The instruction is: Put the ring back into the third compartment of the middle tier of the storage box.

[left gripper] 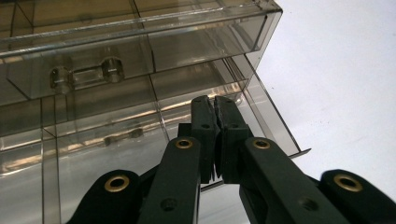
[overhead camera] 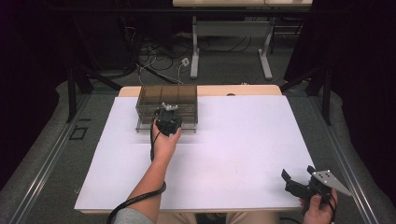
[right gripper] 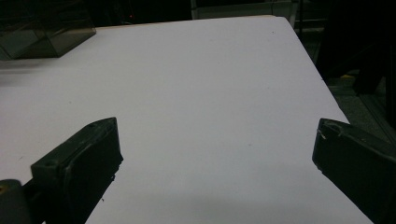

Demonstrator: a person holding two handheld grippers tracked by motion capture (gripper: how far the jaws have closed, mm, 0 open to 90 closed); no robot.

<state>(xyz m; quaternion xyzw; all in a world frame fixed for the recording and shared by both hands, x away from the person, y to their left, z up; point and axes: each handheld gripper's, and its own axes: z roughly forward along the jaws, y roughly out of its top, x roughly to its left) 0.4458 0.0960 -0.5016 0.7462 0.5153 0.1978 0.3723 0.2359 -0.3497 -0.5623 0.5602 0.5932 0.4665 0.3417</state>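
At about eleven o'clock on the white table stands a clear drawer box. The left gripper is pressed against its lower drawer (which juts out a little), jaws clenched together; whether they pinch a handle I cannot tell. A hard push or tug could slide the light box across the table or tip it, as nothing steadies it. The right gripper, at five o'clock, rests spread wide, holding nothing

- A lab recording bay: dark curtains flank the white-covered bench
- Loose cables on grey carpet, a second desk frame behind
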